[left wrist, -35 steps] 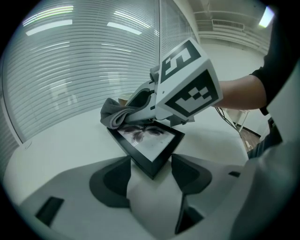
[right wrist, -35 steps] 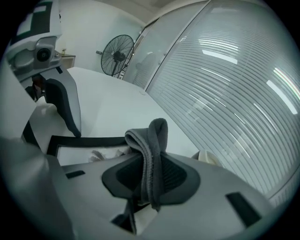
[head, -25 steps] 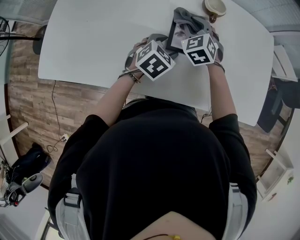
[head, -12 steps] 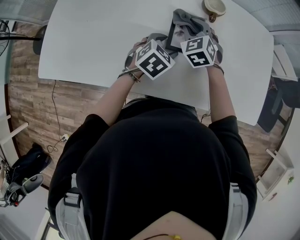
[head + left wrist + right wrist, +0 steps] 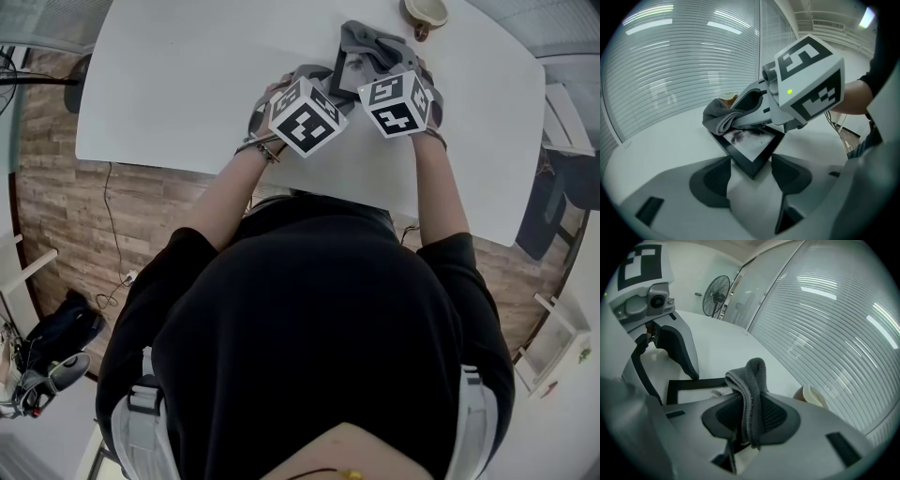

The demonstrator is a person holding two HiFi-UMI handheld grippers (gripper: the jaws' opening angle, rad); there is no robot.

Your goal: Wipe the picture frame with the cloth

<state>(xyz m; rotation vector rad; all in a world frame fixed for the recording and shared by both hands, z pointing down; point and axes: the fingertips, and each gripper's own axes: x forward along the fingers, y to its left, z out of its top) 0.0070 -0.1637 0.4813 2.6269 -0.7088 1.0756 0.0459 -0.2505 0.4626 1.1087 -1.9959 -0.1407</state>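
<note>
A black picture frame point(image 5: 750, 143) lies flat on the white table point(image 5: 187, 75), with a smudged pale picture under its glass. My left gripper point(image 5: 750, 171) is shut on the frame's near corner, one jaw on each side of it. The right gripper point(image 5: 751, 416) is shut on a folded grey cloth point(image 5: 752, 376), which bulges up between its jaws. That cloth point(image 5: 719, 117) rests on the far part of the frame. In the head view the frame point(image 5: 345, 73) and cloth point(image 5: 370, 42) show just beyond the two marker cubes.
A beige cup point(image 5: 424, 11) stands at the table's far edge, close behind the cloth; the same cup point(image 5: 813, 397) is right of the cloth. A standing fan point(image 5: 715, 301) is beyond the table. Window blinds run behind. Bare tabletop stretches to the left.
The right gripper has shifted a little over the frame with the cloth. The left gripper keeps its hold on the corner.
</note>
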